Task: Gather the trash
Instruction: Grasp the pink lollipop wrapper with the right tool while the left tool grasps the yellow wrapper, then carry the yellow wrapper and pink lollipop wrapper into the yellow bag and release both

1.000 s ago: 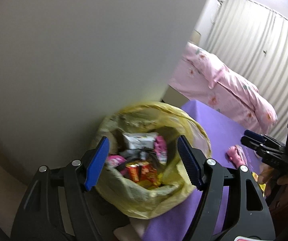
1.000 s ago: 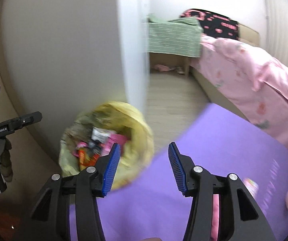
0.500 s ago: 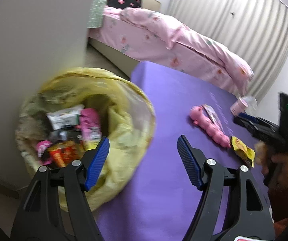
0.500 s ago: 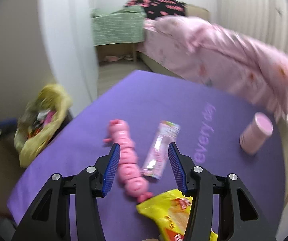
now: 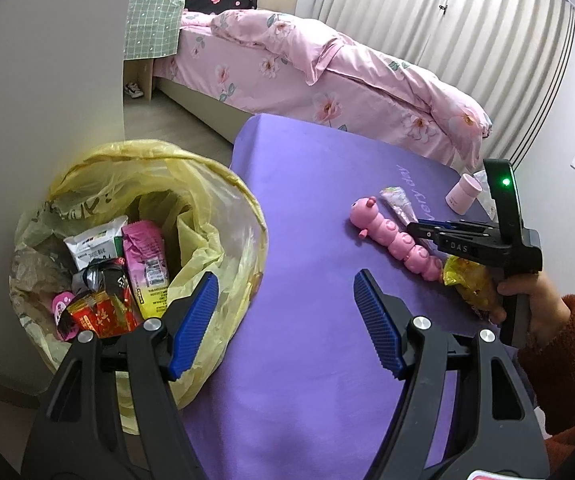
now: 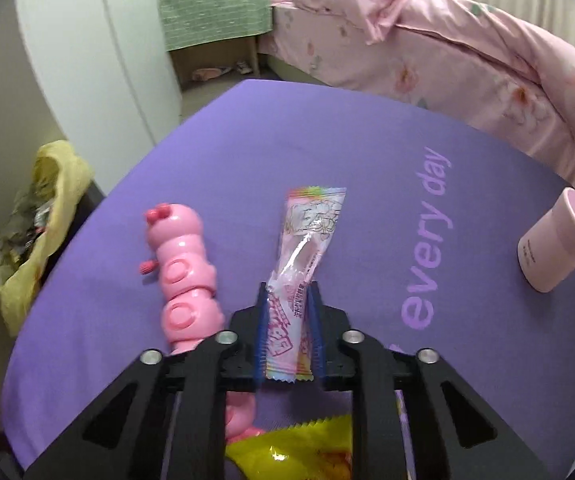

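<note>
Right gripper (image 6: pixel 287 320) closing on pink wrapper (image 6: pixel 307 240), pads pinching its near end. Wrapper's long axis runs toward the purple mat's (image 6: pixel 367 140) far edge. Left gripper (image 5: pixel 287 324) open, empty.

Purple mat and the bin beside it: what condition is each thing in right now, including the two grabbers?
Right gripper: jaws closing, pink wrapper between them.
Pink wrapper: lying on the purple mat, near end between the blue pads.
Left gripper: open, empty.
Trash bag: open, partly filled with wrappers.
Pink caterpillar toy: lying flat.
Yellow packet: lying on the mat.
Pink cup: tipped on its side.
</note>
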The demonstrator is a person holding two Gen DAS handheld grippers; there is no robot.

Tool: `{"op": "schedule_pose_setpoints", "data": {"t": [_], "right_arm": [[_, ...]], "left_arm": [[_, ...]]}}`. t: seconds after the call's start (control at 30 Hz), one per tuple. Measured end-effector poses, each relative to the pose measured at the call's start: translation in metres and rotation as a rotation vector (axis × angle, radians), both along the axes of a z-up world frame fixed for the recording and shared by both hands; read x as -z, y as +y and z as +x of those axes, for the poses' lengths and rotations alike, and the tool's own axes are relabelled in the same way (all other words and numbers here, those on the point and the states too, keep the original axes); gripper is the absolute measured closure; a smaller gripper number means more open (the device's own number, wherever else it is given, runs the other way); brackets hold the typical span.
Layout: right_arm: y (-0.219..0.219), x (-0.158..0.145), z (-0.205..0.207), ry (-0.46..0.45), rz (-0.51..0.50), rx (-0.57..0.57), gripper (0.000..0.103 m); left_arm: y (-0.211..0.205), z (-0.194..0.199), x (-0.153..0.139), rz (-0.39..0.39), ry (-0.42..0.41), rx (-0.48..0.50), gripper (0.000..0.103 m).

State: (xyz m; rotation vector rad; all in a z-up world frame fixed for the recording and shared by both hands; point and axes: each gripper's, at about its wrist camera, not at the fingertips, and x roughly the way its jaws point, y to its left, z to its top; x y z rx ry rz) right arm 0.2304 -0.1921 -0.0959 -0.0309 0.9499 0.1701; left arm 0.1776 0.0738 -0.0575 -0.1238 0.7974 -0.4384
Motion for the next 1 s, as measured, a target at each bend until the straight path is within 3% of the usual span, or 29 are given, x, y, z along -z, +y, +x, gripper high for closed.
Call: {"op": "schedule_pose_setpoints", "data": {"t": [0.2,0.37,0.53,0.63,0.83,0.93,0.97,1.0], "right_arm": [[-0.023,-0.044,-0.037,-0.139,0.017,0.001,0.087],[-0.065,-0.082,-0.085,-0.252,-0.011,0.095,0.087],[-0.115,-0.096,-0.117,-0.293,-0.036,0.213,0.087],[-0.139,-0.096,-0.134,-0.302,-0.041,0.269,0.087],[-0.158,-0.091,-0.15,-0.314,-0.041,0.33,0.087],[-0.162,-0.091,-0.157,-0.323,-0.046,0.341,0.087],[-0.163,-0.091,-0.158,-0.327,-0.047,0.344,0.087],[-0.164,-0.091,-0.16,-0.331,-0.047,0.347,0.087]], "left_arm": [[-0.022,-0.003,-0.007,-0.008,0.003,0.046,0.036],[-0.071,-0.008,-0.008,-0.05,0.005,0.203,0.036],[-0.132,-0.001,0.011,-0.149,0.187,0.367,0.036],[-0.165,-0.002,0.018,-0.146,0.226,0.424,0.036],[-0.226,0.011,0.035,-0.079,0.292,0.404,0.037],[-0.238,0.018,0.048,-0.066,0.344,0.372,0.048],[-0.239,0.018,0.047,-0.061,0.321,0.354,0.051],[-0.242,0.018,0.047,-0.033,0.313,0.345,0.062]]}}
